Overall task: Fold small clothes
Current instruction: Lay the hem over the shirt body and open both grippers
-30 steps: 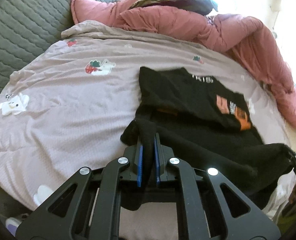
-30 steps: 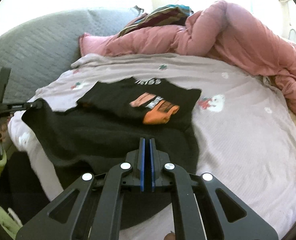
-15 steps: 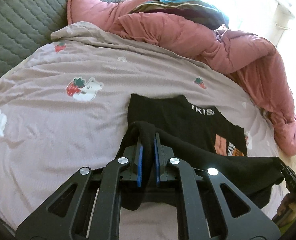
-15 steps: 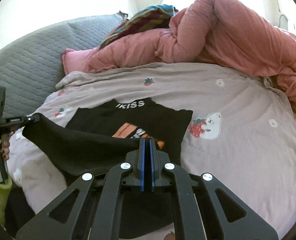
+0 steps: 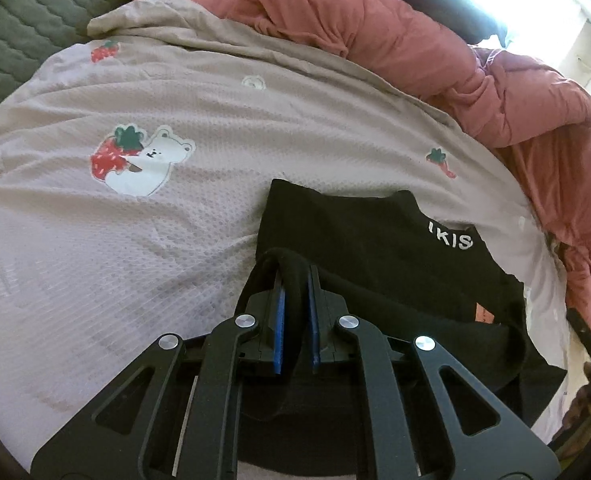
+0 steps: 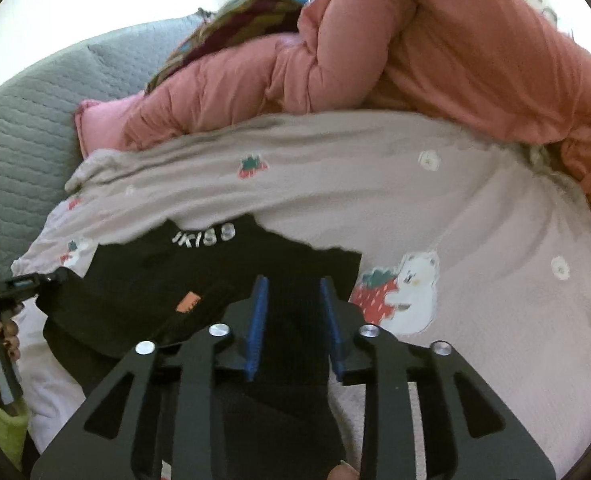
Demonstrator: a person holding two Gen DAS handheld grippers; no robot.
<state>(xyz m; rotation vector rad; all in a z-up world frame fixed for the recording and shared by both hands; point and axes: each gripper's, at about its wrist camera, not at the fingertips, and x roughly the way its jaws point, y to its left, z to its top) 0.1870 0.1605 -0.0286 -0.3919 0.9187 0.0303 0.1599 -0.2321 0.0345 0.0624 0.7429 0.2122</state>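
While left gripper [image 5: 294, 280] pinches black shirt [image 5: 375, 248] (folded on bedsheet [image 5: 175, 240]), right gripper [image 6: 293, 284] gapes.

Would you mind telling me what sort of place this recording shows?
Most likely a bedroom: a bed sheet printed with bears and strawberries, a rumpled pink duvet, and a grey quilted headboard.

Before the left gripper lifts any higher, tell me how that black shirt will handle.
The black shirt looks floppy: it bunches between the left gripper fingers and sags below them. It probably weighs little, as one pinched edge carries it. On the textured bedsheet it would likely drag and wrinkle.
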